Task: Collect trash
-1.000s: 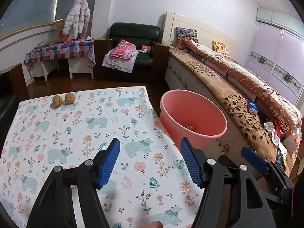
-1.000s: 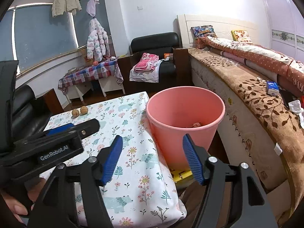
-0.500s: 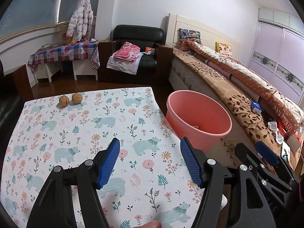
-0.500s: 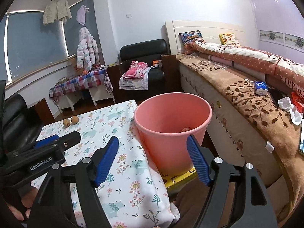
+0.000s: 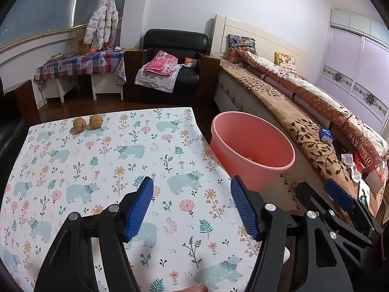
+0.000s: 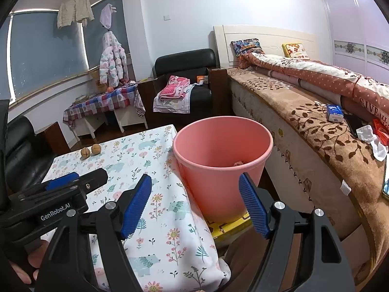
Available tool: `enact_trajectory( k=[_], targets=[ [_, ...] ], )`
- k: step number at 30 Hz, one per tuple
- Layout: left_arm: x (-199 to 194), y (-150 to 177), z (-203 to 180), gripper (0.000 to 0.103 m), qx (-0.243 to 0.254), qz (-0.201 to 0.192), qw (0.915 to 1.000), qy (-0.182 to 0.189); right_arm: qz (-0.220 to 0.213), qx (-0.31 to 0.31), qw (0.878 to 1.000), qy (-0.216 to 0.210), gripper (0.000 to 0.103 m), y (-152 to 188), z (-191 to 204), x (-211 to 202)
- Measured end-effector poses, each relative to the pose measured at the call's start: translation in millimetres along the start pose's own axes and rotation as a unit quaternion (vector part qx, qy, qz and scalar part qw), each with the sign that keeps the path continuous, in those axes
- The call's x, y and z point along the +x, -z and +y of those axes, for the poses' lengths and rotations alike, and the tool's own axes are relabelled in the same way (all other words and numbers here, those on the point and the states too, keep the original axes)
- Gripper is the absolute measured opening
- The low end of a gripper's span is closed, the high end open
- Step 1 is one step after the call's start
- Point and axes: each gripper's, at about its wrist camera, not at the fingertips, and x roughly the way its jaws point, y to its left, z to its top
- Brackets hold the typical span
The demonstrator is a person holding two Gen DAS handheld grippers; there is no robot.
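Pink bucket (image 6: 222, 160) ahead between spread, empty right gripper (image 6: 195, 205) jaws, floral tablecloth (image 5: 102, 170) beneath spread, empty left gripper (image 5: 192, 209), two walnuts (image 5: 88, 123) far ahead-left, bed (image 6: 316, 126) right.

A home bedroom: a bed with brown leaf-patterned blanket (image 6: 316, 131), black leather armchair (image 6: 184, 73), lilac sliding wardrobe (image 5: 355, 56).

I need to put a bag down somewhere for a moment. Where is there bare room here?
The floral tablecloth is bare from the two walnuts at its far edge to the left gripper. Crowded: the bed edge with tissue pack and wrappers, and the armchair piled with clothes.
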Motion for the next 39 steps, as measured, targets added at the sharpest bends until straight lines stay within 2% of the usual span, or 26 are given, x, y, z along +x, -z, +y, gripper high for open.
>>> enact_trajectory(
  k=[39],
  targets=[
    [-15.1, 0.7, -8.9, 0.064, 0.017, -0.018, 0.9997, -0.001, -0.019, -0.006, 1.000, 0.022, 0.074, -1.9, -3.6, -12.0]
  ],
)
